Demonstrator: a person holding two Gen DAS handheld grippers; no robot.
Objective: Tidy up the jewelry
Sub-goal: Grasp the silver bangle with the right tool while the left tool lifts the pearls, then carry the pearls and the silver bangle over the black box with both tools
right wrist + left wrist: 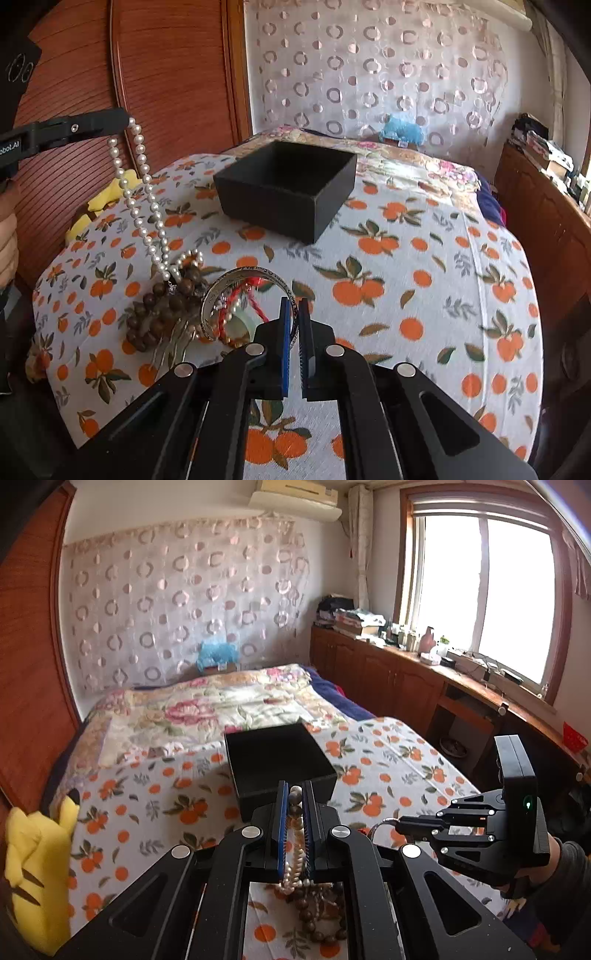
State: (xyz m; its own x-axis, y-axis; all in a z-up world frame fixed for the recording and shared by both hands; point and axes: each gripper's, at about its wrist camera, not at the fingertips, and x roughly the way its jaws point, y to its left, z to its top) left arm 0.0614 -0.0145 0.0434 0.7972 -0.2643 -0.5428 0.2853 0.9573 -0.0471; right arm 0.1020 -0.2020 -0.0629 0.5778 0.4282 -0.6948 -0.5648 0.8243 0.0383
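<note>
Both tongs are clamping: my left tongs [294,805] are gripping the pearl necklace [142,177]; only the right view is showing the right tongs [294,317] pinching the silver bangle [221,291].

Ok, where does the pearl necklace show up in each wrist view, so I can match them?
Left wrist view: the pearl necklace runs between the left claw fingers, bottom centre, trailing onto the jewelry pile.
Right wrist view: it hangs from the left claw at upper left, down to the pile.
Shared landmark: the black box on the orange-print cloth.
</note>
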